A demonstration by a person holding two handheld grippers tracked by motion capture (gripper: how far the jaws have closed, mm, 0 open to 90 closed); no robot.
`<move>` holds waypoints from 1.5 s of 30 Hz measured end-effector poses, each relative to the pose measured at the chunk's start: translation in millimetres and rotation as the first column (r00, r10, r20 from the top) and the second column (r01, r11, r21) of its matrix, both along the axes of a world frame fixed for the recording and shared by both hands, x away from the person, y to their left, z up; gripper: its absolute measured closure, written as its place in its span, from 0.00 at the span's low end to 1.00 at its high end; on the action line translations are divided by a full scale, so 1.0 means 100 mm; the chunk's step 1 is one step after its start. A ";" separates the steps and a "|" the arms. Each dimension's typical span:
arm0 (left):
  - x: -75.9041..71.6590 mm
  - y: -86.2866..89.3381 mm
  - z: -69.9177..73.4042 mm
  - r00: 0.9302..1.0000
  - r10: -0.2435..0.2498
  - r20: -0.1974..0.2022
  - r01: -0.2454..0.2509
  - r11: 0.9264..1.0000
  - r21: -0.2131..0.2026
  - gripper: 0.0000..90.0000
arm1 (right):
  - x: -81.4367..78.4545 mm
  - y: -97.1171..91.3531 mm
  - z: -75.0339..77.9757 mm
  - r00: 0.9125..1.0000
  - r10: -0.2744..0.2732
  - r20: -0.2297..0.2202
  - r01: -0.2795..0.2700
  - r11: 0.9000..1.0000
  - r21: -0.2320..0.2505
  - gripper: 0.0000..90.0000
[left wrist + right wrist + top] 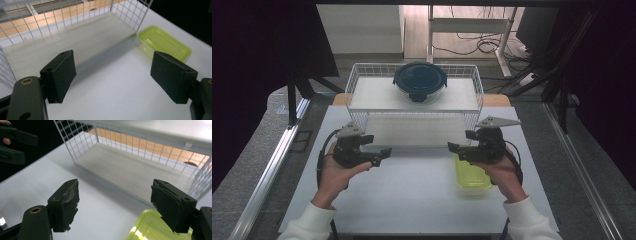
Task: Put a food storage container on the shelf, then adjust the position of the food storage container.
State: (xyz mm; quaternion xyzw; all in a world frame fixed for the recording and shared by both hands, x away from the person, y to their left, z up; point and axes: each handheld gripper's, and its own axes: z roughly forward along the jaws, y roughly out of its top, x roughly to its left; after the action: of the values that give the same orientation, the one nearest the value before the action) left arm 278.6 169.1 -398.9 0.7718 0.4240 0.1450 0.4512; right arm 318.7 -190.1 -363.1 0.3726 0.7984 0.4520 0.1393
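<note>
I hold the left gripper (384, 151) and right gripper (454, 148) with jaws wide and empty, the right above the yellow-green plastic container (472, 175) on the table (412, 200) beside the wire rack (362, 85); probably light, stiff, slick, best taken across its rim.

A lidded bowl (420, 81) sits atop the wire rack (354, 82); a flat container (471, 176) lies before the rack's right end, seemingly apart.
</note>
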 end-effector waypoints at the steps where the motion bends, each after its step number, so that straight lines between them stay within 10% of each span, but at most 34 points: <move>1: -0.04 -0.01 -0.04 1.000 0.004 -0.003 -0.004 1.000 0.000 0.22 | -0.03 -0.01 -0.05 1.000 0.000 -0.001 0.000 1.000 -0.004 0.25; 11: -0.16 0.11 -0.45 0.996 0.045 -0.073 -0.043 0.999 0.032 0.24 | -0.20 -0.23 -0.45 0.999 -0.013 -0.037 0.013 1.000 0.023 0.25; 23: -0.24 0.19 -0.60 0.991 0.077 -0.109 -0.077 0.997 -0.003 0.24 | -0.29 -0.30 -0.72 0.995 -0.004 -0.096 0.001 0.999 -0.032 0.27; 45: -0.25 0.23 -0.62 0.989 0.070 -0.130 -0.075 0.997 -0.035 0.21 | -0.29 -0.62 -0.60 0.994 -0.062 -0.086 0.062 0.998 -0.004 0.38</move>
State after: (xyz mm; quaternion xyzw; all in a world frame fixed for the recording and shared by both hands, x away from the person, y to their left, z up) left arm 253.6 192.0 -461.3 0.7545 0.4828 0.1028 0.4325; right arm 289.6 -251.8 -422.7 0.4163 0.7919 0.4305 0.1192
